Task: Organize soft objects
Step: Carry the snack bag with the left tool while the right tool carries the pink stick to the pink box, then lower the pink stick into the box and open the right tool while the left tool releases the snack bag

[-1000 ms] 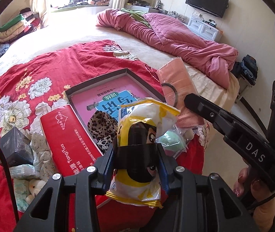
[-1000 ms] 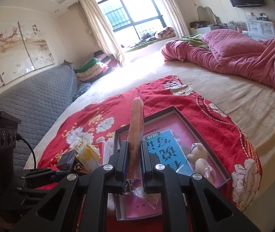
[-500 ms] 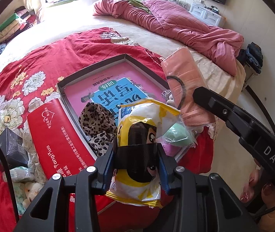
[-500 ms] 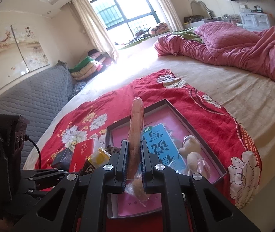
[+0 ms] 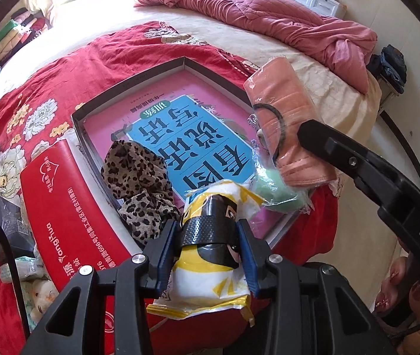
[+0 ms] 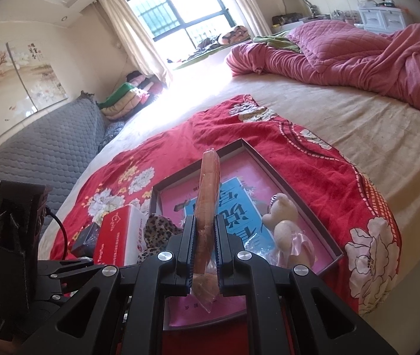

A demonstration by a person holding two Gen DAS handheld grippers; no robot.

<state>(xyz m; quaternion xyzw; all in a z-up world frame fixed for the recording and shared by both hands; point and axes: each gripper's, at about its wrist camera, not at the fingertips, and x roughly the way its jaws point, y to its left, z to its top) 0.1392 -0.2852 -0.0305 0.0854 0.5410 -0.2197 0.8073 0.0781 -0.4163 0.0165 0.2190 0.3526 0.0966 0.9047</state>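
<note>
My left gripper (image 5: 210, 236) pitched steeply downward, jaws clamped on a yellow packet (image 5: 210, 281), my right gripper (image 6: 203, 245) beside it, angled gently down, jaws pinching a flat pink pack (image 6: 208, 195), my fingertips (image 5: 393, 293) on its handle

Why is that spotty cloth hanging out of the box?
The leopard-print cloth is crumpled and draped over the box rim, half inside and half out toward the red package. It looks dropped rather than tidily put away.
</note>
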